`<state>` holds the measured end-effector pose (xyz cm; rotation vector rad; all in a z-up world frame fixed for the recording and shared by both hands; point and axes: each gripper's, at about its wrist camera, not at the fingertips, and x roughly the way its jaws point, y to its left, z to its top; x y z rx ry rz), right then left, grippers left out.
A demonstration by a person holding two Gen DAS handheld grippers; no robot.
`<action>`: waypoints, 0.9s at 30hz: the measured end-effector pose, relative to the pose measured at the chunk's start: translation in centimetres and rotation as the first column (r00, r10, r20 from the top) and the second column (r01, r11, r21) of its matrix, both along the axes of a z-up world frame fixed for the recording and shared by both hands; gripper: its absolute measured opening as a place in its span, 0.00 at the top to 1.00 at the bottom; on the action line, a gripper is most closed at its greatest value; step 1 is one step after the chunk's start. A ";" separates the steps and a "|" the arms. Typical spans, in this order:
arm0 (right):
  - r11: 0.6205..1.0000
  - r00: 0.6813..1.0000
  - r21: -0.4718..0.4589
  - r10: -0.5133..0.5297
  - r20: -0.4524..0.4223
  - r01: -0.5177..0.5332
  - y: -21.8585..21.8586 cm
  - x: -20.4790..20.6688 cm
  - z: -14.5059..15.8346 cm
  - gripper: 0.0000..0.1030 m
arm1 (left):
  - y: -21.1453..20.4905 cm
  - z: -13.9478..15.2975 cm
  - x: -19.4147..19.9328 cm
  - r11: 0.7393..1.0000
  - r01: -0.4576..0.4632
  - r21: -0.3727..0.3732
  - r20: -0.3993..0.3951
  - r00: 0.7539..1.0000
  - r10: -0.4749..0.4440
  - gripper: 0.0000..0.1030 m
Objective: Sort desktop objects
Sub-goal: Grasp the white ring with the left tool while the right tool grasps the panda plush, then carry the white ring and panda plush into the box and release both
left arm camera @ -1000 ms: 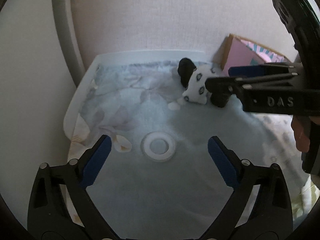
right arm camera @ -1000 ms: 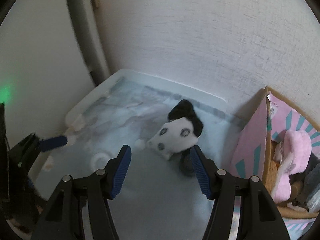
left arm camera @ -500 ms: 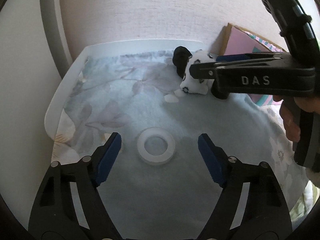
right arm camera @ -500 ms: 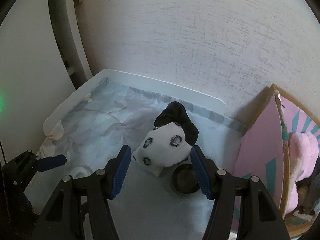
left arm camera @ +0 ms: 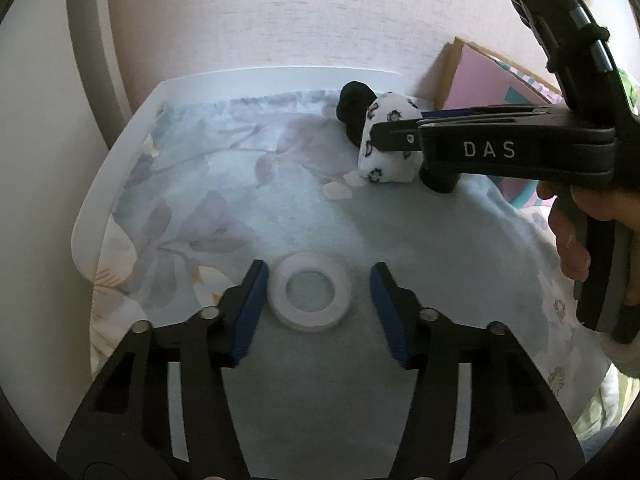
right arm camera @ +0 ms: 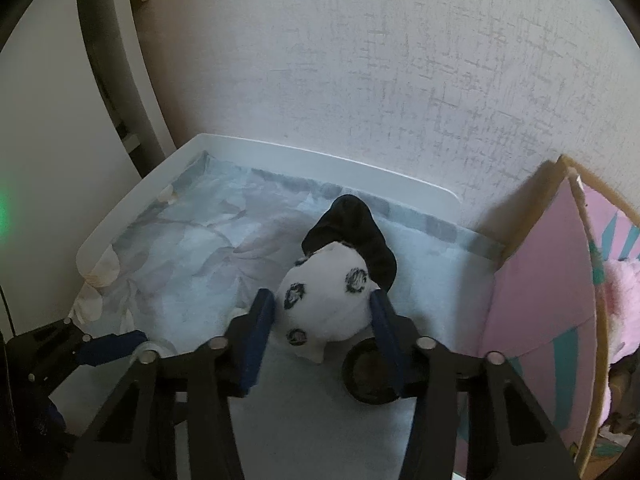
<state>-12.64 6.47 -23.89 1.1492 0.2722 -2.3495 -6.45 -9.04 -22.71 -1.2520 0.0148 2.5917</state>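
Ring (left arm camera: 311,297): white, flat, stiff, light; lies on the cloth (left arm camera: 240,216) near the desk's near edge. Left gripper (left arm camera: 316,280) has just been closing, pads either side, not yet touching; take it across the rim.

Plush (right arm camera: 328,304): soft, light, squashy; toward the far right corner, by the box (right arm camera: 540,300). Right gripper (right arm camera: 322,312) has just been closing and now pinches its white body.
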 end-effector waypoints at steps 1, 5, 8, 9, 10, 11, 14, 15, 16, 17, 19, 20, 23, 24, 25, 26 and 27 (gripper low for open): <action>1.000 1.000 -0.001 0.001 -0.001 -0.001 0.0 0.0 0.0 0.61 | -0.2 0.0 0.0 1.000 -0.003 0.002 -0.001 1.000 0.003 0.61; 1.000 1.000 -0.012 0.008 -0.009 -0.008 0.0 0.3 0.1 0.64 | -0.7 -0.1 -0.2 1.000 -0.004 0.024 0.001 1.000 0.004 0.61; 1.000 1.000 -0.019 0.010 -0.021 -0.011 0.0 0.7 0.5 0.64 | -0.7 0.0 -0.3 1.000 -0.003 0.019 0.000 1.000 0.003 0.61; 1.000 1.000 -0.022 0.011 -0.024 -0.011 0.0 0.7 0.6 0.64 | -0.7 0.0 -0.2 1.000 -0.003 0.019 0.000 1.000 0.003 0.61; 1.000 1.000 -0.026 0.011 -0.027 -0.012 0.0 0.8 0.8 0.64 | -0.7 0.1 -0.3 1.000 -0.003 0.020 0.001 1.000 0.003 0.61; 1.000 1.000 -0.029 0.012 -0.029 -0.013 0.0 0.8 0.9 0.64 | -0.8 0.1 -0.2 1.000 -0.004 0.022 0.001 1.000 0.004 0.61; 0.999 0.999 -0.036 0.015 -0.033 -0.016 0.1 0.9 1.4 0.64 | -1.1 0.4 -0.1 1.000 -0.014 0.026 0.001 1.000 0.014 0.61; 0.999 0.999 -0.037 0.018 -0.034 -0.019 0.1 1.0 1.5 0.64 | -1.3 0.5 0.0 0.999 -0.021 0.029 0.002 1.000 0.021 0.61; 0.999 0.999 -0.037 0.020 -0.036 -0.021 0.1 1.1 1.6 0.64 | -1.4 0.7 0.0 0.999 -0.025 0.031 0.001 1.000 0.025 0.61; 0.999 0.999 -0.037 0.022 -0.038 -0.024 0.1 1.1 1.7 0.64 | -1.6 0.9 0.0 0.999 -0.031 0.033 0.001 1.000 0.031 0.61; 0.999 0.999 -0.039 0.025 -0.036 -0.027 0.1 1.2 2.1 0.64 | -1.9 1.4 0.1 0.999 -0.042 0.035 0.000 0.999 0.042 0.61; 0.999 0.999 -0.042 0.027 -0.034 -0.028 0.1 1.2 2.2 0.64 | -2.0 1.9 0.1 0.998 -0.048 0.032 -0.001 0.999 0.048 0.61; 0.998 1.000 -0.061 0.025 -0.008 -0.026 0.4 1.3 3.4 0.64 | -2.3 3.5 -0.3 0.998 -0.059 0.030 0.003 0.998 0.059 0.61; 0.997 1.000 -0.079 0.022 0.002 -0.022 0.6 1.2 4.0 0.64 | -2.3 4.3 -0.4 0.997 -0.066 0.028 -0.002 0.998 0.066 0.61; 0.996 1.000 -0.091 0.017 0.008 -0.016 1.0 1.2 4.8 0.64 | -2.2 4.8 -0.5 0.997 -0.066 0.029 -0.003 0.998 0.066 0.61; 0.995 1.000 -0.096 0.015 0.011 -0.014 1.2 1.2 5.5 0.64 | -2.2 5.6 -0.7 0.997 -0.067 0.030 -0.007 0.998 0.067 0.61; 0.994 1.000 -0.109 0.012 0.008 -0.011 1.7 1.2 6.7 0.64 | -2.0 6.5 -1.0 0.997 -0.068 0.027 -0.014 0.998 0.069 0.61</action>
